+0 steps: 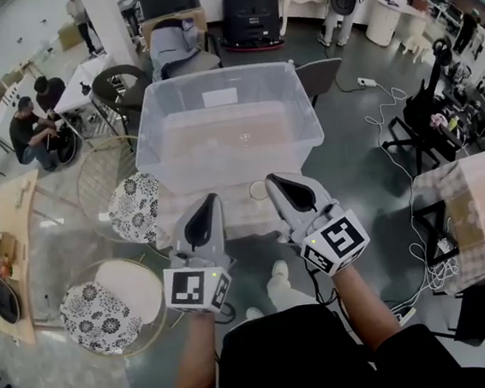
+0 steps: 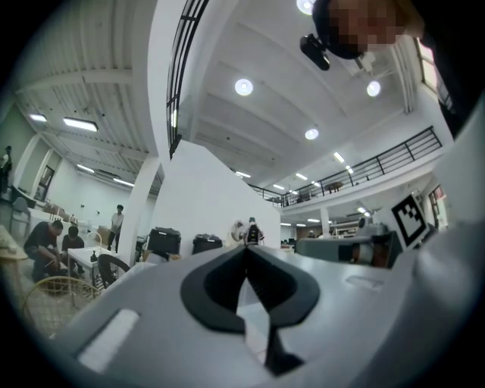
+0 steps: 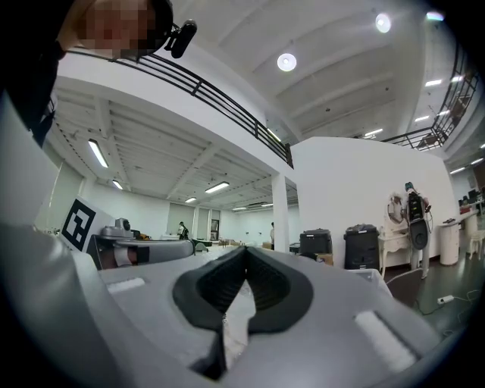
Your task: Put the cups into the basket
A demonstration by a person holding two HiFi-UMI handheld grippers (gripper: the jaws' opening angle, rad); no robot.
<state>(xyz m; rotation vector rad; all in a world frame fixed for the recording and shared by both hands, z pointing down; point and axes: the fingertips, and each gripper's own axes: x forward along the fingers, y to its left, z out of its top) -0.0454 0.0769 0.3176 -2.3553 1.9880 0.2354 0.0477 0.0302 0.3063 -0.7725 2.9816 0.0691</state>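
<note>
The clear plastic basket [image 1: 155,142] stands on the far part of the checked-cloth table [image 1: 170,224]. On its near side, apart from its front wall, the left gripper [image 1: 214,199] and the right gripper [image 1: 272,180] lie side by side, tips toward it. Each has its jaws pressed together, pad against pad. A wicker chair [image 1: 109,315] with a floral cushion stands near left.

Floral-cushioned wicker chairs [image 1: 100,317], seated people [image 1: 25,130]
</note>
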